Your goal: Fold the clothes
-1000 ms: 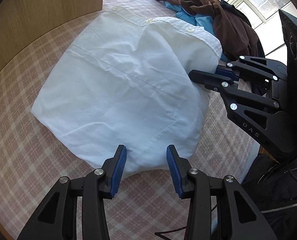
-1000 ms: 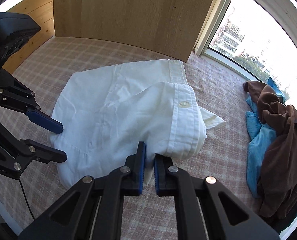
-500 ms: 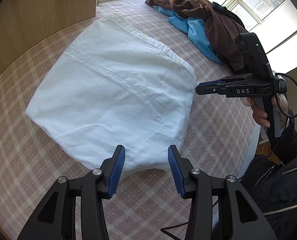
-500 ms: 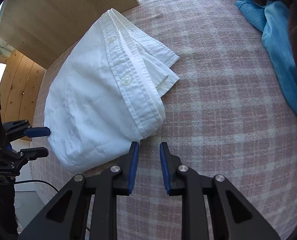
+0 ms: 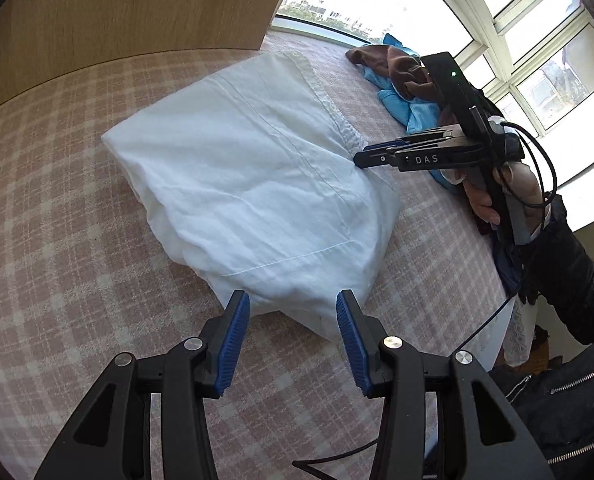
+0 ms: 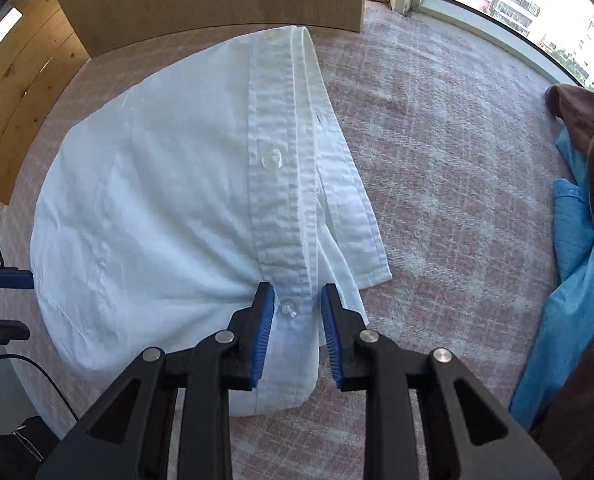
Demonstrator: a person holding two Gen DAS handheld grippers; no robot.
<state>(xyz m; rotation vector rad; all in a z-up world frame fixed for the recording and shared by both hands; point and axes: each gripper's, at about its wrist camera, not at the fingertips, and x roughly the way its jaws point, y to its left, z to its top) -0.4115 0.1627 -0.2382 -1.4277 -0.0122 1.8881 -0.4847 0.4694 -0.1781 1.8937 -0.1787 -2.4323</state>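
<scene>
Blue-padded fingers of the right gripper (image 6: pixel 295 320) stood spread at the lower centre of the right wrist view, straddling the button placket of the white shirt (image 6: pixel 157 208) without yet pressing on it; a button (image 6: pixel 288 307) lay between the pads. One second earlier the same claw had been pressed together on a lifted fold of the shirt; half a second earlier it had already parted and drawn back over bare cloth, the fold laid down. It had since come forward again onto the near end of the placket. Seen from the left wrist view, at right of centre, its tips met the shirt's right edge.

The left gripper (image 5: pixel 293 334) was likewise spread, at the lower centre of its own view, its pads flanking the shirt's near hem; contact could not be told. Its spread had not altered over the second.

The shirt (image 5: pixel 257 184) lay as a rounded, partly folded bundle on the pink checked cover (image 5: pixel 57 264), placket and one loose band uppermost toward the right. A pile of brown and blue clothes (image 6: pixel 577 200) lay well apart, at the right edge of the right wrist view.

Reading: one fold appeared laid and released, and both claws stood placed at opposite edges, consistent with a fresh grasp for a further fold or for squaring the bundle. The bulging outline suggested the shirt was not yet neatly flat.
</scene>
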